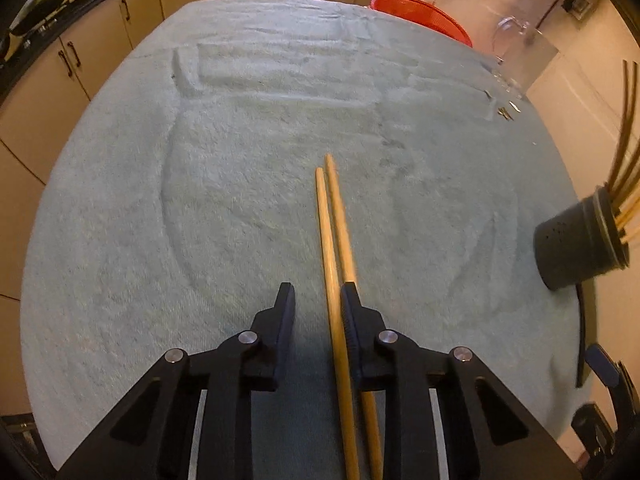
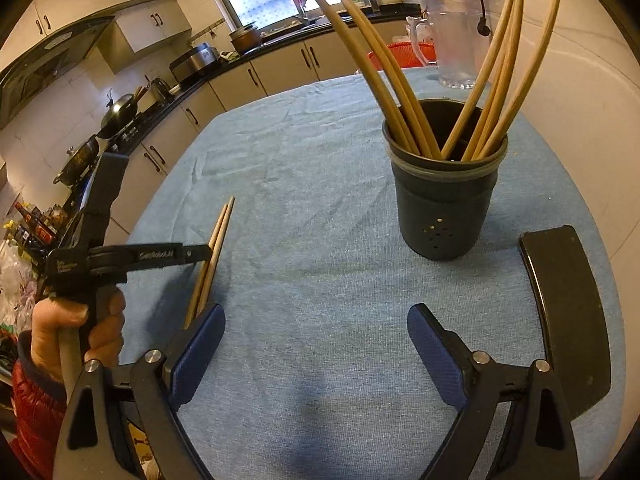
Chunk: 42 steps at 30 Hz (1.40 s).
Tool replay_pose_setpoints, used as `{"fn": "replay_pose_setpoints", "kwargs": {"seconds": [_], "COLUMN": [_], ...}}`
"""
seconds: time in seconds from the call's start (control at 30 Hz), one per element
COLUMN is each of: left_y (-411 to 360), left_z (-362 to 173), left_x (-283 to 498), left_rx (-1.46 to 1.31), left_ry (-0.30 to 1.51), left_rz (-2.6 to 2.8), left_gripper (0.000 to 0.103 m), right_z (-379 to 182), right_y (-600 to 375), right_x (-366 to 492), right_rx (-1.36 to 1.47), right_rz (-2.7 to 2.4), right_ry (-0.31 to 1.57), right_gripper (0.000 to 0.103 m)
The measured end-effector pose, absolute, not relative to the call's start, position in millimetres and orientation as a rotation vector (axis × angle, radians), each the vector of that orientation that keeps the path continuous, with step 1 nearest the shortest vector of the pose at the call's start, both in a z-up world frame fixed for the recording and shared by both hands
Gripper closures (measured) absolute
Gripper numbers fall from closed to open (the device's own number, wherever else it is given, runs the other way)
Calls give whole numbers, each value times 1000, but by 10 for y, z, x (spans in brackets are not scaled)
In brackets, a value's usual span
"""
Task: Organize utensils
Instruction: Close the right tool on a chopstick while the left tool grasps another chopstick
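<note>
While the left gripper (image 1: 316, 300) reaches up from the bottom middle of the left wrist view, its jaws stand narrow around two long pale wooden chopsticks (image 1: 333, 236) lying on the light blue towel-covered counter (image 1: 240, 184), one stick touching a pad, but not clenched on both. At lower centre of the right wrist view the right gripper (image 2: 316, 320) has its jaws released wide and empty. Right of centre there, a dark round perforated holder (image 2: 444, 204) stands upright with several chopsticks inside.

Two chopsticks (image 1: 334, 236) lie on the towel (image 1: 240, 184), left of the holder (image 2: 444, 200) with more chopsticks (image 2: 384, 68).
</note>
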<state>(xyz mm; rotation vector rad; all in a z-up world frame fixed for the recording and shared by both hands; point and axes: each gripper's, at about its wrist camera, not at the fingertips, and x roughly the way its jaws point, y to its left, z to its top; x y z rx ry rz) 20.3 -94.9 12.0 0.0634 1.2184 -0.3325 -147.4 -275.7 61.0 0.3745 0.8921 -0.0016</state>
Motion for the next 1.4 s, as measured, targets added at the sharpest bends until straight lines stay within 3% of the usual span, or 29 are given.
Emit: {"fn": "replay_pose_setpoints", "kwargs": {"seconds": [0.03, 0.07, 0.4, 0.67, 0.83, 1.2, 1.33, 1.4], "left_y": [-946, -929, -450, -62, 69, 131, 66, 53], "left_z": [118, 112, 129, 159, 113, 126, 130, 135], "left_x": [215, 225, 230, 270, 339, 463, 533, 537], "left_rx": [72, 74, -47, -103, -122, -136, -109, -109], "left_ry": [1210, 1208, 1206, 1183, 1185, 1197, 1188, 1184], "left_rz": [-321, -314, -330, -284, -280, -301, -293, -289], "left_gripper": [94, 95, 97, 97, 97, 96, 97, 97], "right_z": [611, 617, 735, 504, 290, 91, 98, 100], "right_y": [-2751, -2733, -2435, -2066, -1850, -1580, -1493, -1473], "right_x": [-1465, -1456, -1071, -250, 175, 652, 684, 677], "right_rx": [373, 368, 303, 363, 353, 220, 144, 122], "right_rz": [0, 0, 66, 156, 134, 56, 30, 31], "right_ry": [895, 899, 958, 1144, 1224, 1287, 1291, 1282], "right_gripper": [10, 11, 24, 48, 55, 77, 93, 95]}}
